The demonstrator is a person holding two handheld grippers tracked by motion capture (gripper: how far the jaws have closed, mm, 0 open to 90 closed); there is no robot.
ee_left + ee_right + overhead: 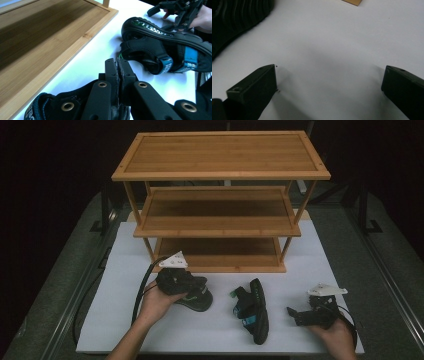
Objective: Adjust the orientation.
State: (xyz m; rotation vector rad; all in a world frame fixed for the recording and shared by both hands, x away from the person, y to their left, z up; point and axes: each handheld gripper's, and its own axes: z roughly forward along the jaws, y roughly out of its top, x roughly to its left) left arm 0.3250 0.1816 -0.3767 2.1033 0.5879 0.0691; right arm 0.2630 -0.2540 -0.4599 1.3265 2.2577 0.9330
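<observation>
A black sandal with green trim (196, 299) lies on the white mat (115, 320), in front of the rack's left half. My left gripper (199, 283) is shut on a thin edge of its upper; in the left gripper view the jaws (117, 63) meet on that dark material, with the sandal (47, 106) below them. A second black sandal with blue straps (254, 311) (162, 47) lies on its side at the middle of the mat. To its right my right gripper (294, 312) (329, 75) stands open over bare mat, holding nothing.
A three-tier bamboo shoe rack (220, 227) stands at the back of the mat, its bottom shelf (50, 37) close to my left gripper. The second sandal's ribbed sole (234, 17) is at the upper left of the right gripper view. Dark table edges flank the mat.
</observation>
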